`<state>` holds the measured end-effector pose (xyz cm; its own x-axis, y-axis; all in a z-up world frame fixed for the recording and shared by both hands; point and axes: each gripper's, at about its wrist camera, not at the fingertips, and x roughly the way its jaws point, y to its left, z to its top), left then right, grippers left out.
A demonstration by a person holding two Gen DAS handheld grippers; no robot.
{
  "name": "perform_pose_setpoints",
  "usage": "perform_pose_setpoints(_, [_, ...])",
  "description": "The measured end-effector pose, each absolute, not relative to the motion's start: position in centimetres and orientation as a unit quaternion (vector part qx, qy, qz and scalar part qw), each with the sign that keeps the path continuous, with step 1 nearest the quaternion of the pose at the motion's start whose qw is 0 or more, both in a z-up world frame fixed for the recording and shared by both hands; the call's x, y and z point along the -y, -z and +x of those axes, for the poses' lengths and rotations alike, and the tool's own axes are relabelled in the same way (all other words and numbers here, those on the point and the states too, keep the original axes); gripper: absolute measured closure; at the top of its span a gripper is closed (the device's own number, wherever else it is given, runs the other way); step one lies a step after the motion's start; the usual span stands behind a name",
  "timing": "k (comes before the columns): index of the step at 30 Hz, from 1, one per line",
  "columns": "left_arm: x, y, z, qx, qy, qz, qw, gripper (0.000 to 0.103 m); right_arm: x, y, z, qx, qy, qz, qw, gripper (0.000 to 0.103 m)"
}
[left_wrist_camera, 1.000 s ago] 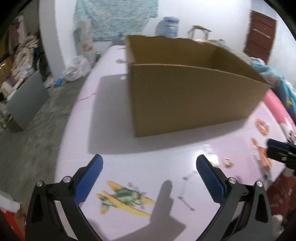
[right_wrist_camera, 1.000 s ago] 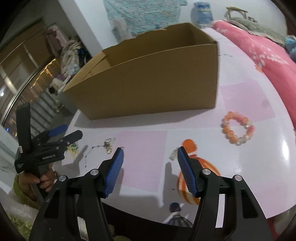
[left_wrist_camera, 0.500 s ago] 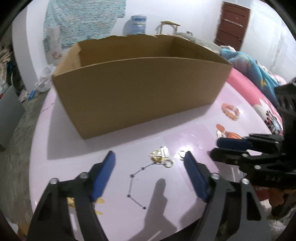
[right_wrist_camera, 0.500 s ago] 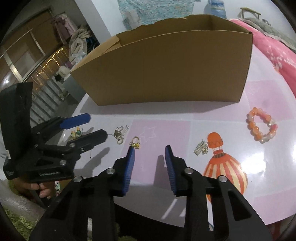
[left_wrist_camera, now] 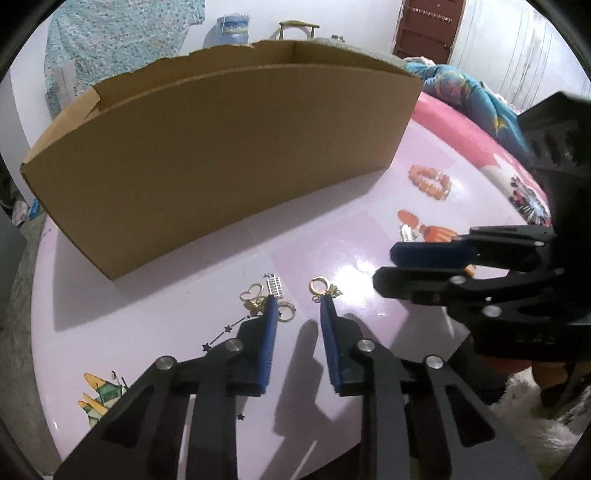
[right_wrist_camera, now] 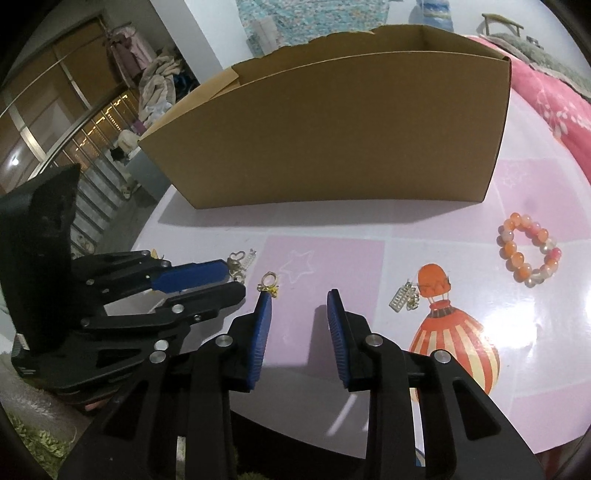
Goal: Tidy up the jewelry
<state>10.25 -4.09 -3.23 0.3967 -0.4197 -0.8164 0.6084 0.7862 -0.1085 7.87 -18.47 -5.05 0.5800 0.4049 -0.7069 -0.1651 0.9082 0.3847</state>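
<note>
The left hand-held gripper (left_wrist_camera: 295, 302) has just been narrowing, nothing between its pads; the right hand-held gripper (right_wrist_camera: 300, 297) stands apart, low centre, above the table (right_wrist_camera: 332, 258).

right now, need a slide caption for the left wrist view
Left gripper narrowed over small gold earrings on the pink table, brown cardboard box behind.

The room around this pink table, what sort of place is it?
Probably a lived-in bedroom at home: pink bedding lies beside the table, clothes are piled by a sliding door, and a water jug stands against the far wall.
</note>
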Motion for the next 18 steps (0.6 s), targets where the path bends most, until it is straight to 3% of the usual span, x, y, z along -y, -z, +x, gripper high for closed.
perform_pose_setpoints(5, [4.23,3.67,10.64,-0.455,0.305,0.115,0.829,0.087,18.71,5.23,7.68,-0.426,-0.161,0.144,0.878,0.074])
perform_pose_setpoints(18, [4.89,3.7,10.27,-0.444,0.304,0.152,0.829,0.089,19.16,5.25,7.27,-0.423,-0.16,0.147,0.88,0.074])
